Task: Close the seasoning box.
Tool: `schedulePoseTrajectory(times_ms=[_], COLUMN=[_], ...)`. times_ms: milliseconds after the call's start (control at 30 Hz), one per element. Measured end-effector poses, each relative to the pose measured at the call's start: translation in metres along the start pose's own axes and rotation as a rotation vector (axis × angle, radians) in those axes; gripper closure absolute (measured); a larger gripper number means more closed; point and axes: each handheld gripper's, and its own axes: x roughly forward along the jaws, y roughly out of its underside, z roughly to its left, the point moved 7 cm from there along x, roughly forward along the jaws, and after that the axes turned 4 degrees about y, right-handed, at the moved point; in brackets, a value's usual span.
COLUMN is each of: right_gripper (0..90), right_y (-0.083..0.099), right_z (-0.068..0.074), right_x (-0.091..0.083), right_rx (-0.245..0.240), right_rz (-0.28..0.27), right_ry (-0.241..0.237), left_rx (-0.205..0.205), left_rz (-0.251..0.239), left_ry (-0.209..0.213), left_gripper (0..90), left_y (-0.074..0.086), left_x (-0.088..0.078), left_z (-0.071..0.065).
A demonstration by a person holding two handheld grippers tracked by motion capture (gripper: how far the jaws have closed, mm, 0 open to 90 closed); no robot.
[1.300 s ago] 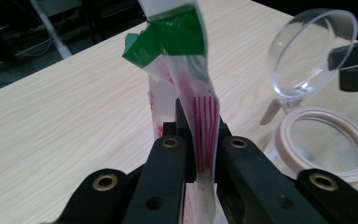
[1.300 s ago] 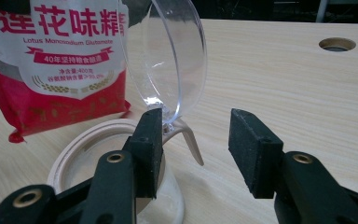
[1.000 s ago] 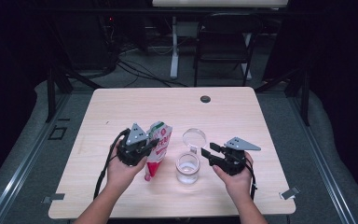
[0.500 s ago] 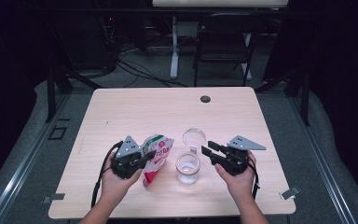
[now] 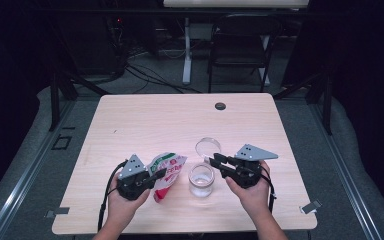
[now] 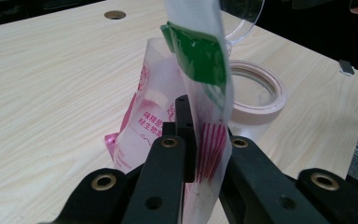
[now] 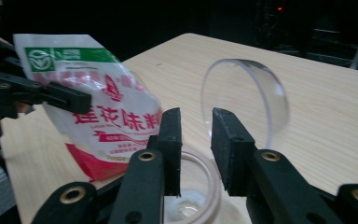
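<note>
Your left gripper [image 5: 161,174] is clamped on the edge of the seasoning packet [image 5: 167,169], the pads pinching the plastic flat between them; in the left gripper view the packet [image 6: 186,107] stands upright in the jaws with its bottom corner down at the table [image 5: 145,120]. Against the frame a second ago, this hand sits lower and nearer your side of the table, and the packet has come down with it, now tilted just left of the glass jar [image 5: 201,180].

Your right gripper [image 5: 215,161] has jaws that have just been closing: they stand narrowly apart, with nothing pressed between them. In the right gripper view the jar's rim [image 7: 200,186] lies below and behind the jaws, and the clear lid [image 7: 247,100] stands on edge just beyond them. Compared with the earlier frame, this hand sits slightly higher. The jar stays open on the table, between both grippers, lid [image 5: 208,147] just behind it.
</note>
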Motion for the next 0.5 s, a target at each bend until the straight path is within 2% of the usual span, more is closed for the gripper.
schedulePoseTrajectory(times_ms=[167,367,500], right_gripper=[78.1,78.4,77.9], right_y=[-0.004,-0.008,-0.011], right_z=[0.01,0.023,0.033], right_x=[0.01,0.018,0.023], right_rx=[-0.035,-0.078,-0.104], right_rz=[0.026,0.045,0.044], right_ry=[-0.031,-0.061,-0.096], left_rx=[0.008,0.017,0.018], left_rz=[0.002,0.009,0.007], left_ry=[0.002,0.017,0.024], left_gripper=[89.7,89.6,89.5], left_y=[0.001,0.001,0.001], left_x=[0.004,0.01,0.014], left_z=[-0.004,-0.01,-0.013])
